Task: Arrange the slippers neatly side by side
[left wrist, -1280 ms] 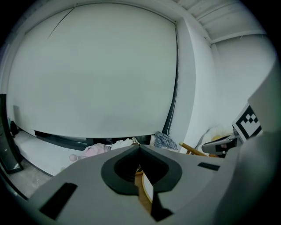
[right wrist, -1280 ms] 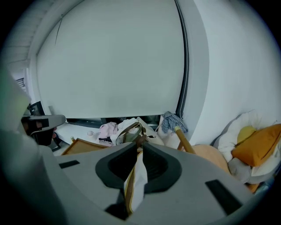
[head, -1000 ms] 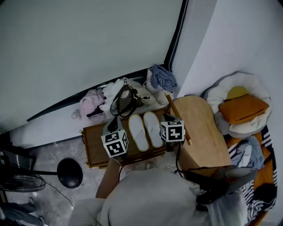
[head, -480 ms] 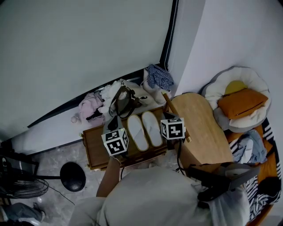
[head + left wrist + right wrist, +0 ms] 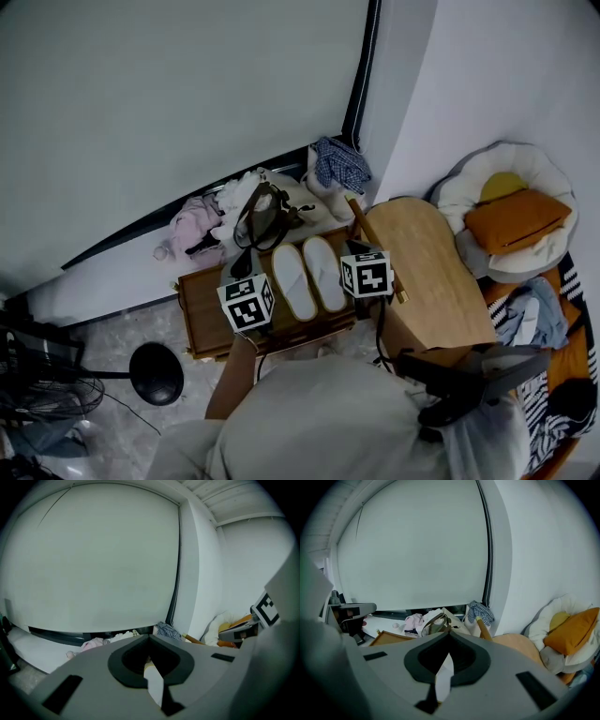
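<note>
Two white slippers, the left one (image 5: 292,281) and the right one (image 5: 323,272), lie side by side, toes away from me, on a low wooden table (image 5: 202,314). My left gripper (image 5: 242,270) hovers just left of the pair and my right gripper (image 5: 354,249) just right of it. Neither touches a slipper. In the left gripper view the left gripper (image 5: 150,636) is shut, its jaws meeting at the tip, with a strip of white slipper (image 5: 153,682) showing below through the gap. The right gripper (image 5: 450,631) is shut the same way above a white slipper (image 5: 443,677).
Behind the table lie a bag with dark handles (image 5: 261,217), pink clothing (image 5: 194,225) and a blue checked cloth (image 5: 339,164) along the window sill. A rounded wooden board (image 5: 427,281) stands at the right, a cushioned bed with an orange pillow (image 5: 514,223) beyond. A black fan base (image 5: 156,372) sits on the floor at left.
The head view has shifted slightly. Both grippers stay beside the slippers almost where they were, and the slippers have not moved.
</note>
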Tool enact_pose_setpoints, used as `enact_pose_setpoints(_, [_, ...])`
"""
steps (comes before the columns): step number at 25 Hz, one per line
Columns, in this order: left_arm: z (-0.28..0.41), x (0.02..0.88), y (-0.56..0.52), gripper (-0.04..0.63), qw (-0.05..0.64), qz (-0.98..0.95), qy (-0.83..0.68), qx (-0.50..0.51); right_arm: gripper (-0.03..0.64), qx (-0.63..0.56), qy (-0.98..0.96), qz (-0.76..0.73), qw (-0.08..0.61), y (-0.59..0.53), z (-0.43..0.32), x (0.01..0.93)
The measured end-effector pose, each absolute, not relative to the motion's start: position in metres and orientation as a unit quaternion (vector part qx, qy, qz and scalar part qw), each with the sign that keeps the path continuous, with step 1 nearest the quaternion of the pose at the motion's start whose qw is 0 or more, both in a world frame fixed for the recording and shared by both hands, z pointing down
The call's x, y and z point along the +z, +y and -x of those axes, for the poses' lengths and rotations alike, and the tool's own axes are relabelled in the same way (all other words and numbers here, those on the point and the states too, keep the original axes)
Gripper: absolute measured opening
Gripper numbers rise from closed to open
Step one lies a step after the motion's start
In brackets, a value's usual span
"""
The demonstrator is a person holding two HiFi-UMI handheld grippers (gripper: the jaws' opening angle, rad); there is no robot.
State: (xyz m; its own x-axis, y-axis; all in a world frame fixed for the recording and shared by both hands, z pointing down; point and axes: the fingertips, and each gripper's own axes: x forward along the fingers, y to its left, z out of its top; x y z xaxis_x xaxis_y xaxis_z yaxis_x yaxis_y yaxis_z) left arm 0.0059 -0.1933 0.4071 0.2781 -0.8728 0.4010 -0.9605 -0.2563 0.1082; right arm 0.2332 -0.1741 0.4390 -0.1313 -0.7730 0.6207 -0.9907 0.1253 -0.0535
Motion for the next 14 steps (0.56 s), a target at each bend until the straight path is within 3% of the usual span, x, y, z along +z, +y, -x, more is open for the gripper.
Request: enact_pose_setpoints(14, [-0.0141, 0.4094, -0.1901, 0.005, 0.172, -0.781, -0.586, 0.131, 0.034, 0.245, -0.712, -0.619, 0.223, -0.1717, -0.2403, 0.4398])
